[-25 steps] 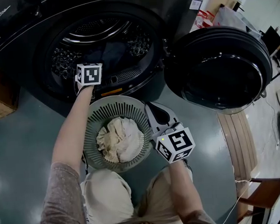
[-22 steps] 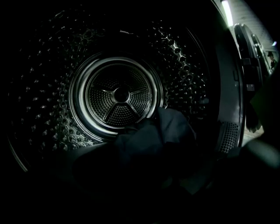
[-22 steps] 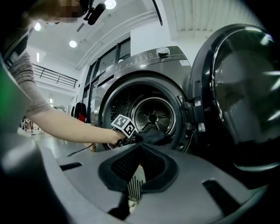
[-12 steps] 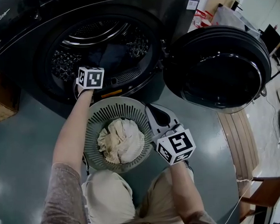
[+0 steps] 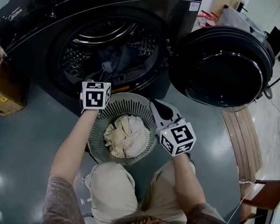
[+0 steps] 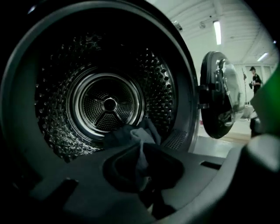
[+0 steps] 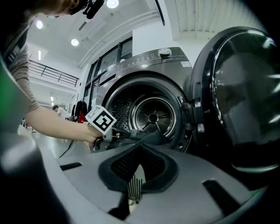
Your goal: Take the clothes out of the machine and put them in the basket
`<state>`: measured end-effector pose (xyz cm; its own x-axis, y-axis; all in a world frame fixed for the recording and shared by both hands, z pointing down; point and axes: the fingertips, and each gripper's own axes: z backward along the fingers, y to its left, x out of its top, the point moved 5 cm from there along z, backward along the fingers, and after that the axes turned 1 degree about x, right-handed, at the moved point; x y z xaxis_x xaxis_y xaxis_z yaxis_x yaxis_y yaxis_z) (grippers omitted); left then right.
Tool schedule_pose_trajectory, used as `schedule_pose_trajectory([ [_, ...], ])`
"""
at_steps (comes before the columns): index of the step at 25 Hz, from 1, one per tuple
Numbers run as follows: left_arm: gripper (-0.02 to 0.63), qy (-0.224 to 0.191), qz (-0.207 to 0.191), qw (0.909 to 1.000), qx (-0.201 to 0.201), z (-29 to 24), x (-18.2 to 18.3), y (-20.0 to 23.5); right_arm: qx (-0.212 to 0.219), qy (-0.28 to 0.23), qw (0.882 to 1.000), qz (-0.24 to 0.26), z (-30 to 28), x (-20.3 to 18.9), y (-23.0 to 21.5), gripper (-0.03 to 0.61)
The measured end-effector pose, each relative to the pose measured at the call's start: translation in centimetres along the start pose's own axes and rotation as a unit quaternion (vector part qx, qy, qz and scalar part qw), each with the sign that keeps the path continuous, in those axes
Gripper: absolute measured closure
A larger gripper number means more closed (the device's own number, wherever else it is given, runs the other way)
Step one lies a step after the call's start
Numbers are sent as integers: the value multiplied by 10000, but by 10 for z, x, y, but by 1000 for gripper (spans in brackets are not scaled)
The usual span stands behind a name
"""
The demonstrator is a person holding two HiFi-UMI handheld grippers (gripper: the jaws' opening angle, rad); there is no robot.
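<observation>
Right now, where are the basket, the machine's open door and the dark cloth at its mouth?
basket (image 5: 130, 104): head view, on its slatted far wall.
door (image 5: 222, 67): head view, on its dark glass.
dark cloth (image 6: 139, 140): left gripper view, on its lighter fold.

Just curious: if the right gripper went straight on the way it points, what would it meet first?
Probably the dark garment stretched from the left gripper into the drum, then the washing machine front; depth is hard to judge.
</observation>
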<state>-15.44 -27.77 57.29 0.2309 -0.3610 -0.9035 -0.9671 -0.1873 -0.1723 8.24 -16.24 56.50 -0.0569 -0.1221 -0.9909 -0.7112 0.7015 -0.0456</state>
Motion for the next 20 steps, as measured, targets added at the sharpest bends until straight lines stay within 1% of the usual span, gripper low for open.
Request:
schedule_pose_trajectory([
  [7,589,-185,209,9981,-557,73,1,-32,133,-73,9999,-75,-11,-4,5,581],
  [13,589,-127,308,9947,-976,120,-5,-57,199,-122,9996,-155,-15,-6,7,581],
  [20,590,-4,314,9911,-1292,168,-8,-76,288,-81,9994,-201,-29,-15,9,581],
])
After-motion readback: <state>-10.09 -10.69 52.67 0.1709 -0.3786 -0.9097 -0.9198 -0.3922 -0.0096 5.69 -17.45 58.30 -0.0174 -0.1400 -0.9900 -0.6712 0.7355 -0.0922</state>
